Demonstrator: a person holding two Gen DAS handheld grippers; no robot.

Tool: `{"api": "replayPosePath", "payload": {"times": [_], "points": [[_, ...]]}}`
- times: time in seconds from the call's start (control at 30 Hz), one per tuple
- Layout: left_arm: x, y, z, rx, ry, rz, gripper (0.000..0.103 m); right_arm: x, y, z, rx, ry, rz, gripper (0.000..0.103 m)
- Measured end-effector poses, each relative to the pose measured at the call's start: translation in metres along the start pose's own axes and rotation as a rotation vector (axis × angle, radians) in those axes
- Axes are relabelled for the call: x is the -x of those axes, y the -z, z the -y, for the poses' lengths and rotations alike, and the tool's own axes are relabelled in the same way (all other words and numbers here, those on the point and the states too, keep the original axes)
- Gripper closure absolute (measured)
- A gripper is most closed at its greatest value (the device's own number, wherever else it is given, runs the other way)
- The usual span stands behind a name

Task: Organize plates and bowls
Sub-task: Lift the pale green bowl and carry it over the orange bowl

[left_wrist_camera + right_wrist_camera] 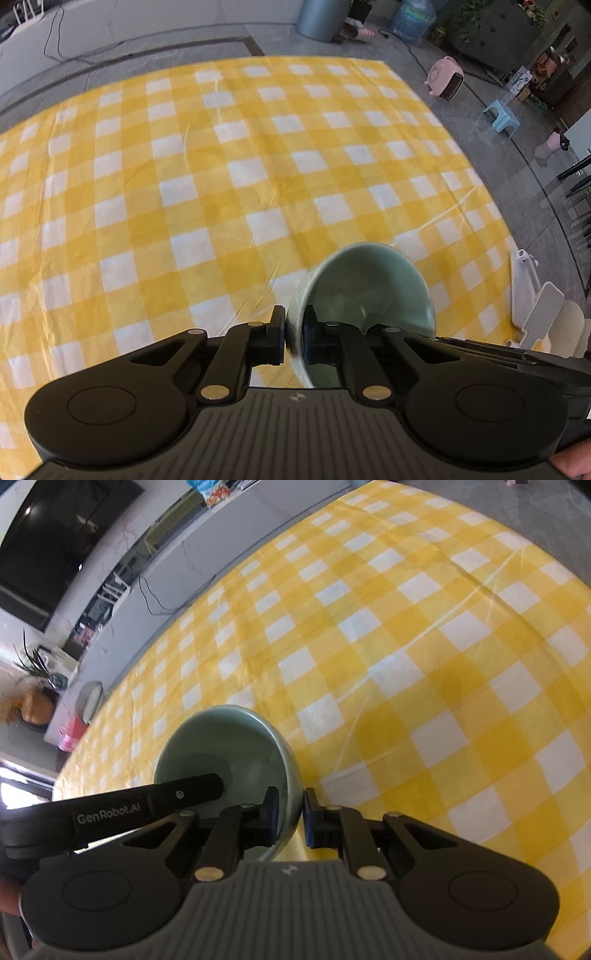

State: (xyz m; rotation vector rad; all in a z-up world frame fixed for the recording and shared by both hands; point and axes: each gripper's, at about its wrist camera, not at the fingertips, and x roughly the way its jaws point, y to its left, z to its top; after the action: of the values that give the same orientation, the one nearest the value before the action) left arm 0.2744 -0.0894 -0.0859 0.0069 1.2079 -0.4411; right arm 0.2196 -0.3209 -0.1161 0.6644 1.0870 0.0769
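Observation:
My left gripper (294,332) is shut on the rim of a pale green bowl (369,284), one finger outside the wall and one inside, holding it above the yellow checked cloth. My right gripper (290,812) is shut on the rim of a pale green bowl (221,738) in the same way, held over the cloth. Part of the other gripper's black body marked GenRobot.AI (147,801) crosses in front of that bowl on the left. No plates are in view.
The yellow-and-white checked tablecloth (221,166) covers the table in both views. A white dish rack (535,306) stands at the cloth's right edge. The floor beyond holds a blue stool (500,114) and a pink heater (445,77).

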Motion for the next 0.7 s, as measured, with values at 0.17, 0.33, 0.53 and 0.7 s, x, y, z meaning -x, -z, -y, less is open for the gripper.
{"api": "replayPosePath", "payload": {"times": [0.17, 0.33, 0.53, 0.7], "points": [[0.016, -0.001, 0.01, -0.015, 0.006, 0.035, 0.094, 0.017, 0.002, -0.001, -0.012, -0.025, 0.048, 0.092], [0.044, 0.003, 0.024, -0.042, 0.014, 0.1, 0.094, 0.046, 0.01, -0.005, -0.01, -0.047, 0.129, 0.092], [0.083, 0.014, 0.033, -0.05, 0.013, 0.163, 0.094, 0.08, 0.017, -0.017, 0.008, -0.104, 0.189, 0.092], [0.11, 0.031, 0.032, -0.019, -0.013, 0.187, 0.093, 0.095, 0.029, -0.029, 0.028, -0.157, 0.17, 0.092]]}}
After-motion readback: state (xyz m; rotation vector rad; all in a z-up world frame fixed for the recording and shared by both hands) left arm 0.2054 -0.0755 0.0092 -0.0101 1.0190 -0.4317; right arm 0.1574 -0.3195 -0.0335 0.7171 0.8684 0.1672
